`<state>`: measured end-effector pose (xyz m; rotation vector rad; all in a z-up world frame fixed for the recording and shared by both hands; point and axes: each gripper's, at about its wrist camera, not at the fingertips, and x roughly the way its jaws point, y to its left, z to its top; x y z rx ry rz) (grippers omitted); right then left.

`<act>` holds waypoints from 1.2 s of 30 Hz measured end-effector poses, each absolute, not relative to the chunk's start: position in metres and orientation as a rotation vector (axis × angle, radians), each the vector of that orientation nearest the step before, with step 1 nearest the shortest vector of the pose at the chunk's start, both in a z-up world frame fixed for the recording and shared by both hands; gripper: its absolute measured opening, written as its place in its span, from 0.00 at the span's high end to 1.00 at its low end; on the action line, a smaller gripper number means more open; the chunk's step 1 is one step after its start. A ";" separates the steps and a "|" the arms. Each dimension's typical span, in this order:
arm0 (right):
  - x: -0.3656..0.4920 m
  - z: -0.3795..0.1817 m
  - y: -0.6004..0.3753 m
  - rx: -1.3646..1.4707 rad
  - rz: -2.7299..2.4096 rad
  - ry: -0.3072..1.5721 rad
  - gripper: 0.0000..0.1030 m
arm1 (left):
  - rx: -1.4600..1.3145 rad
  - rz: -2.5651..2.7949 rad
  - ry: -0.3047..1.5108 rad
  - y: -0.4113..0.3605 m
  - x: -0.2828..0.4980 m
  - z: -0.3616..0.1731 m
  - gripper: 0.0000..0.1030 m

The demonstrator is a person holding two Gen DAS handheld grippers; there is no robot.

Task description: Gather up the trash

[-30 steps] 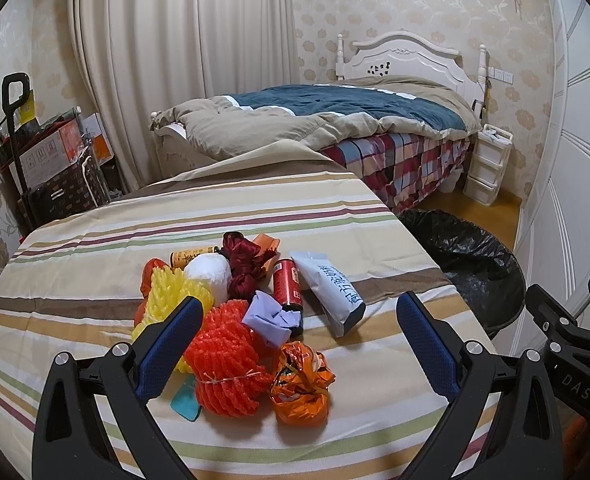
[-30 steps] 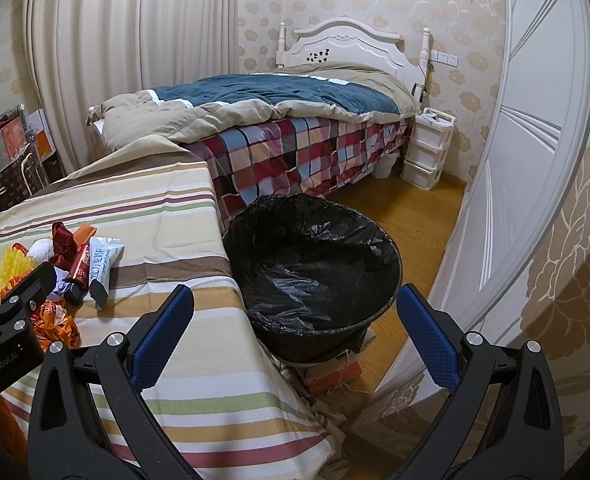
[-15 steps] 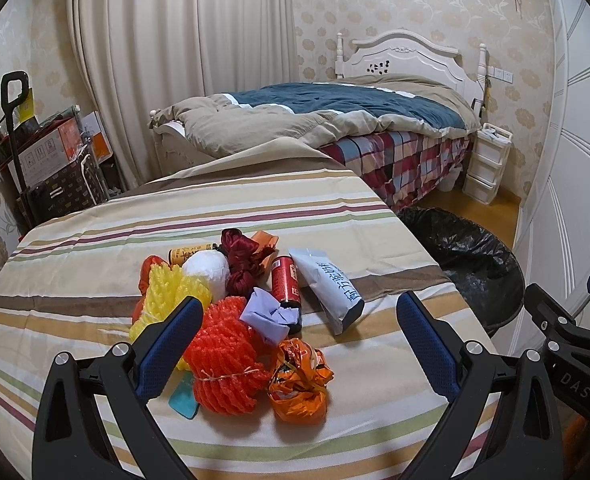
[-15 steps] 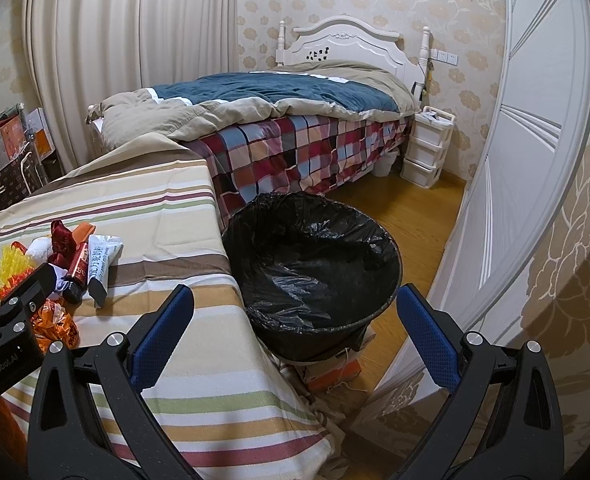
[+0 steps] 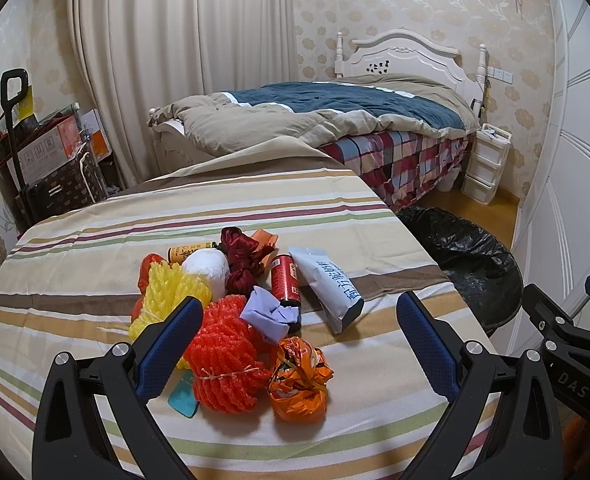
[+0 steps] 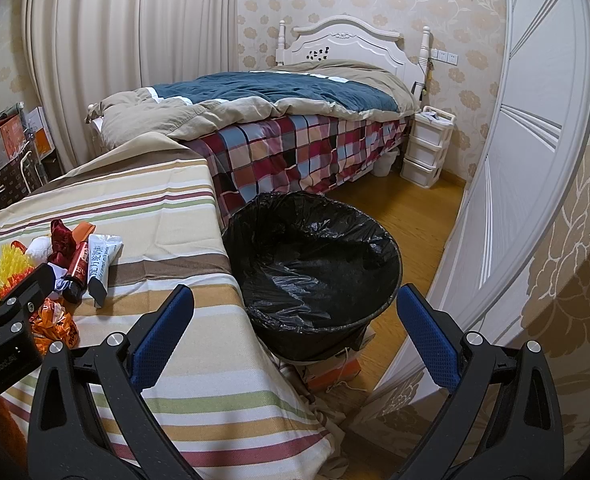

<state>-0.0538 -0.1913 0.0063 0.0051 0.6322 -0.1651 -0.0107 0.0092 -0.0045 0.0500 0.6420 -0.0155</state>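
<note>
A pile of trash lies on the striped table (image 5: 95,248): a red foam net (image 5: 223,356), a yellow foam net (image 5: 167,292), an orange crumpled wrapper (image 5: 299,380), a purple paper (image 5: 269,314), a red can (image 5: 285,280), a white tube pack (image 5: 329,284), a white ball (image 5: 207,268) and a dark red ribbon (image 5: 241,252). My left gripper (image 5: 295,336) is open and empty, just above the near side of the pile. My right gripper (image 6: 295,324) is open and empty, in front of the black-lined bin (image 6: 315,264) beside the table's right edge.
A bed (image 5: 335,120) with a plaid skirt stands behind the table. A white drawer unit (image 6: 427,148) stands by the bed. Boxes and a trolley (image 5: 43,160) stand at the far left. A white wardrobe door (image 6: 515,184) is on the right. A box (image 6: 335,372) sits under the bin.
The left wrist view has edged slightly closer to the pile. Both grippers stay open and nothing on the table has moved.
</note>
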 end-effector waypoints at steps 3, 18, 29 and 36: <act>-0.054 0.007 -0.191 0.004 -0.165 0.632 0.04 | 0.046 -0.020 0.648 0.008 -0.012 -0.008 0.06; -0.053 -0.011 -0.167 -0.021 -0.131 0.648 0.04 | 0.042 0.000 0.664 0.028 -0.028 -0.005 0.19; -0.053 -0.013 -0.125 -0.047 -0.013 0.689 0.24 | 0.035 0.075 0.695 0.089 -0.043 -0.003 0.30; -0.057 -0.010 -0.089 -0.070 0.083 0.709 0.30 | -0.002 0.123 0.718 0.127 -0.045 -0.005 0.31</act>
